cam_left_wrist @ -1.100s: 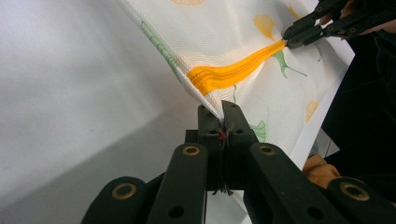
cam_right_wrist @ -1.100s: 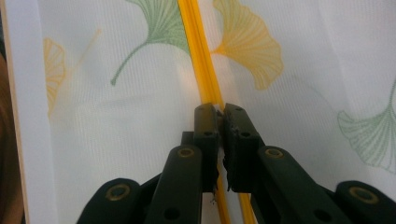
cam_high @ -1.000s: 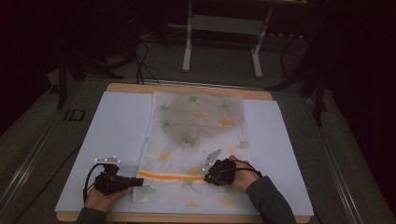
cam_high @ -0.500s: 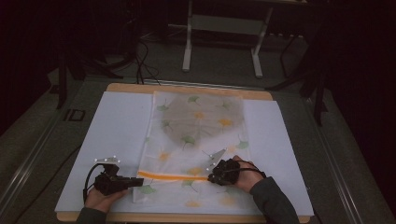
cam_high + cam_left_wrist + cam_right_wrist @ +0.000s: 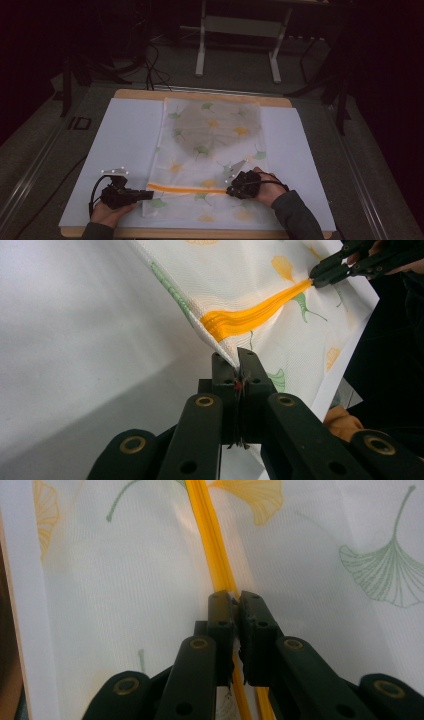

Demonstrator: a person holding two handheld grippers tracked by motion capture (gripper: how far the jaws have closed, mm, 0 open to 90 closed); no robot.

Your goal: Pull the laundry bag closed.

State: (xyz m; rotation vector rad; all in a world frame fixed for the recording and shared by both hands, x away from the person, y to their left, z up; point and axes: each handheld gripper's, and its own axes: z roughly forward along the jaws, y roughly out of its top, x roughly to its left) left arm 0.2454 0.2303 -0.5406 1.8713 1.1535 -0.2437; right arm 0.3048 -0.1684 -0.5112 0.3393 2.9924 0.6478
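A white mesh bag [image 5: 212,150] printed with ginkgo leaves lies flat on the table, an orange zipper [image 5: 187,189] running across its near end. My left gripper [image 5: 148,194] is shut on the bag's left edge just by the zipper's end; in the left gripper view its tips [image 5: 236,360] pinch the mesh below the orange zipper [image 5: 250,317]. My right gripper [image 5: 230,190] is shut on the zipper at its right part. In the right gripper view its tips [image 5: 236,599] close over the orange zipper [image 5: 210,535]. The right gripper [image 5: 316,277] also appears far off in the left gripper view.
A white sheet [image 5: 125,135] covers the wooden table [image 5: 200,95]. A greyish shape [image 5: 215,125] shows through the bag's far half. Beyond the table stand the legs of a metal frame [image 5: 237,45] and cables on a dark floor.
My right gripper has crept very slightly to the right along the zipper. The left gripper and the bag have kept still.
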